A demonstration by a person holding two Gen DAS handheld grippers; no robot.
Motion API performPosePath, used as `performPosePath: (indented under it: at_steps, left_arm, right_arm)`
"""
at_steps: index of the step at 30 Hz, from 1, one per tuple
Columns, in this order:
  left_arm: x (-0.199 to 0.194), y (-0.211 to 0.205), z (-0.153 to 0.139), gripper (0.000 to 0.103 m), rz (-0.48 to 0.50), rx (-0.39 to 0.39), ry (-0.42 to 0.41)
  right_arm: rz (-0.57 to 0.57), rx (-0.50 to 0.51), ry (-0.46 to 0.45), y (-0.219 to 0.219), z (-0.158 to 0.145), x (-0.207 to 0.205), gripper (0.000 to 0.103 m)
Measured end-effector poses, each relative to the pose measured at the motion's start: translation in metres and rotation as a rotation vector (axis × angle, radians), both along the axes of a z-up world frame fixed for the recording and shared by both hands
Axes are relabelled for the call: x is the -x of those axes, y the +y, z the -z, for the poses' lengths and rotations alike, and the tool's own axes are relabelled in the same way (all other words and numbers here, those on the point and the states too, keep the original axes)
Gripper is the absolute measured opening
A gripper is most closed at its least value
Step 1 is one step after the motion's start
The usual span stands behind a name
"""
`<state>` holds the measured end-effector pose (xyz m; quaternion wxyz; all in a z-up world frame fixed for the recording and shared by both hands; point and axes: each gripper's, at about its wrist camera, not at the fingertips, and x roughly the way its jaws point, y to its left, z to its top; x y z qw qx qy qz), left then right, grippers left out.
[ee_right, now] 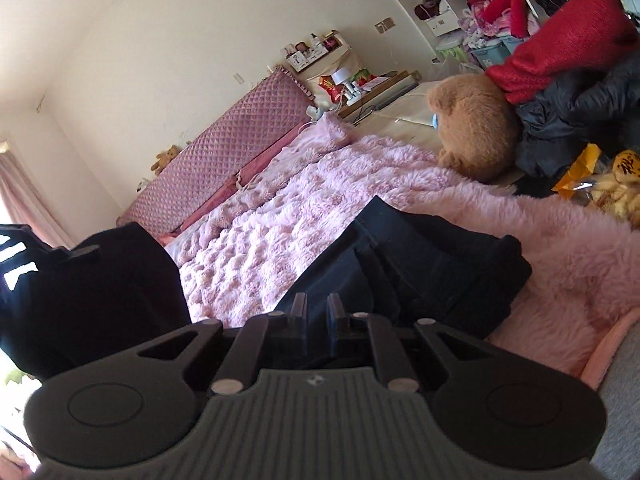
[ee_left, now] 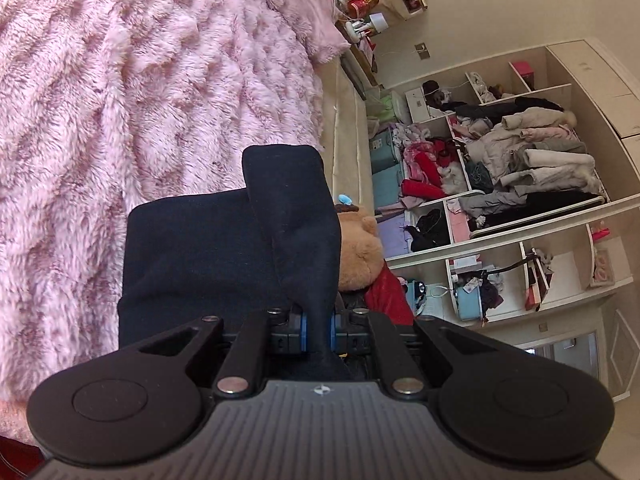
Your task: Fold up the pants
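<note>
The dark navy pants (ee_left: 192, 256) lie partly folded on the pink fluffy blanket (ee_left: 120, 100). My left gripper (ee_left: 318, 320) is shut on a strip of the pants cloth, which rises out of the blue pads (ee_left: 304, 330) and drapes forward over the folded part. In the right wrist view the pants (ee_right: 420, 264) lie as a thick folded bundle just ahead of my right gripper (ee_right: 317, 312). Its fingers stand a narrow gap apart just short of the bundle's near edge, and I see no cloth pinched between them.
A brown teddy bear (ee_right: 476, 128) sits at the bed's edge beside a red garment (ee_right: 560, 44) and a black jacket (ee_right: 580, 116). A yellow snack bag (ee_right: 588, 176) lies near them. Open shelves (ee_left: 500, 168) full of clothes line the wall. A dark blurred shape (ee_right: 92, 292) fills the right view's left side.
</note>
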<state>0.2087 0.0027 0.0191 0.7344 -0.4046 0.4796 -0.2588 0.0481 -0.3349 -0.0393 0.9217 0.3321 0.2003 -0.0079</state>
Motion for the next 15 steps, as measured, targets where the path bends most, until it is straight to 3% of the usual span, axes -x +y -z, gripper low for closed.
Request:
performPosePath:
  at_steps: [6,8,10,12,15]
  left_arm:
    - [-0.016,-0.080,0.026,0.009,0.029,-0.040,0.065]
    - [-0.018,-0.114,0.031,0.009,0.063,-0.096,0.037]
    - [-0.019,-0.143,0.035,0.009,0.088,-0.173,-0.003]
    - [-0.024,-0.175,0.044,0.009,0.109,-0.243,-0.004]
    - [-0.027,-0.206,0.059,0.014,0.116,-0.304,0.006]
  right_arm:
    - [0.119,-0.080,-0.034,-0.030,0.005,0.014,0.007]
    - [0.190,-0.077,-0.040,-0.036,0.005,0.019,0.007]
    - [0.269,-0.048,-0.107,-0.039,-0.001,0.031,0.007]
    - [0.292,-0.024,-0.179,-0.041,-0.007,0.040,0.007]
    - [0.312,0.018,-0.189,-0.042,-0.010,0.042,0.012]
